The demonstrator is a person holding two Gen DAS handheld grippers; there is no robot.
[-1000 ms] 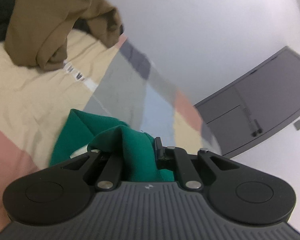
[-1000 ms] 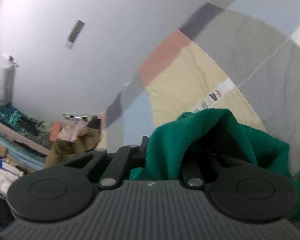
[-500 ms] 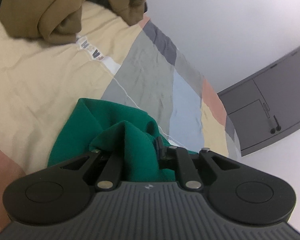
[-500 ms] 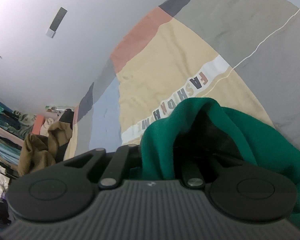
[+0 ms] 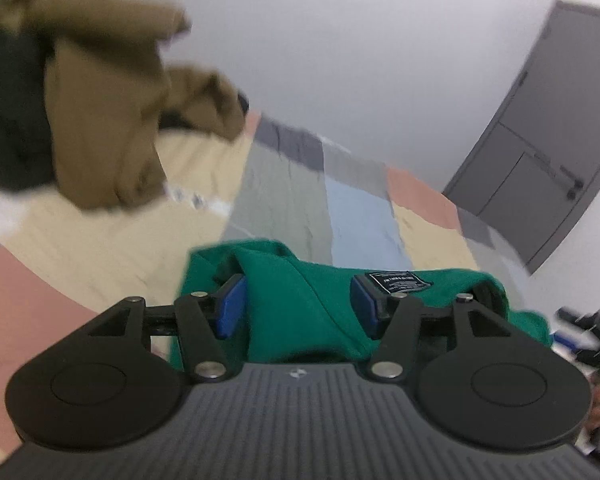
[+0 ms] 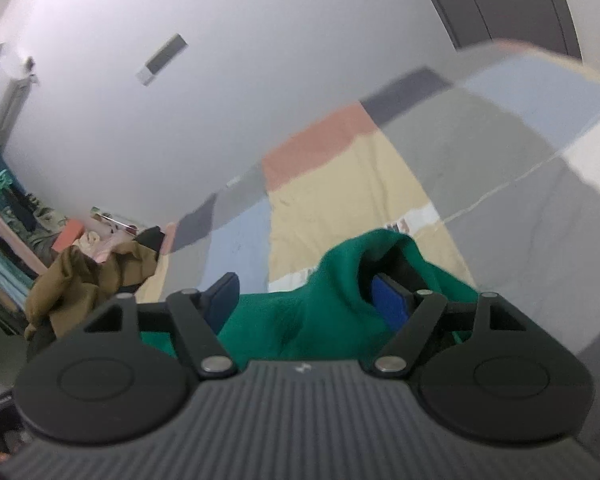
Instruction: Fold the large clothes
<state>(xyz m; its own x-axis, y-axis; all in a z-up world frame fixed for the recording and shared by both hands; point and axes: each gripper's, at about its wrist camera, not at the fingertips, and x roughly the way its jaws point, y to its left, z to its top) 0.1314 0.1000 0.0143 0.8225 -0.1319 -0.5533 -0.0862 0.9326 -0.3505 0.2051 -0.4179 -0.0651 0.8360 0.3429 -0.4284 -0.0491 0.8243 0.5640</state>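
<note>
Both claws, left claw [image 5: 298, 300] and right claw [image 6: 306, 300], are opening around the green sweatshirt [image 5: 300, 304]; withdraw straight back so the fold stays flat on the bed [image 5: 100, 248].

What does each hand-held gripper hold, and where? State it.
Nothing is gripped. Both the left hand-held gripper and right hand-held gripper are opening, with folds of the green garment loose between their pads.

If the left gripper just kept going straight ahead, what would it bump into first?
Most likely the green garment. Its fabric bunches between the opening jaws of the left gripper, right in front. Beyond it lies the patchwork bedspread. Depth is hard to judge in this blurred view.
</note>
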